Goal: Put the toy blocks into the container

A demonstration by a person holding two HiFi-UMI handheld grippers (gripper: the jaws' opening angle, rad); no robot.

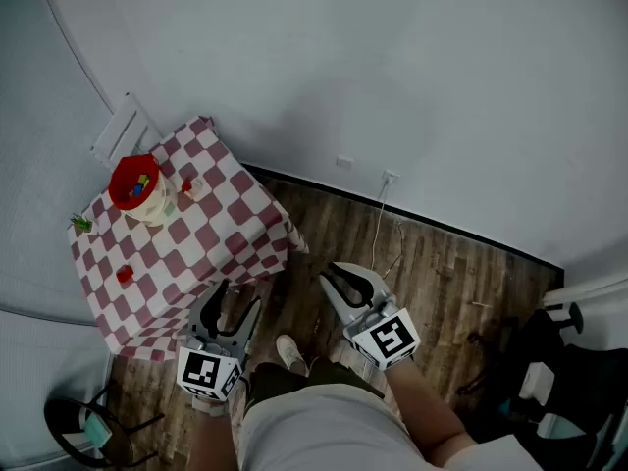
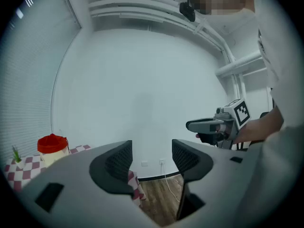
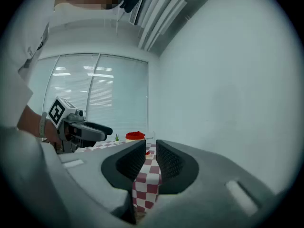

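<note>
left tool (image 1: 240, 294) hangs open and empty over the wood floor (image 1: 442, 263), with the right tool (image 1: 336, 273) closed on nothing beside it. well apart, on the checkered worktop (image 1: 226, 224), a red container (image 1: 118, 190) holds coloured blocks (image 1: 141, 183); one red block (image 1: 125, 275) lies loose.

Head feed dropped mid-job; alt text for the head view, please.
Both grippers hang empty over wooden floor, short of the checkered table: left gripper open, right gripper shut. On the table stand a red-rimmed container holding blocks and a loose red block.

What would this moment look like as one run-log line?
position: back from checked table | left gripper: open, empty | right gripper: shut, empty | red container: on table, blocks inside
</note>
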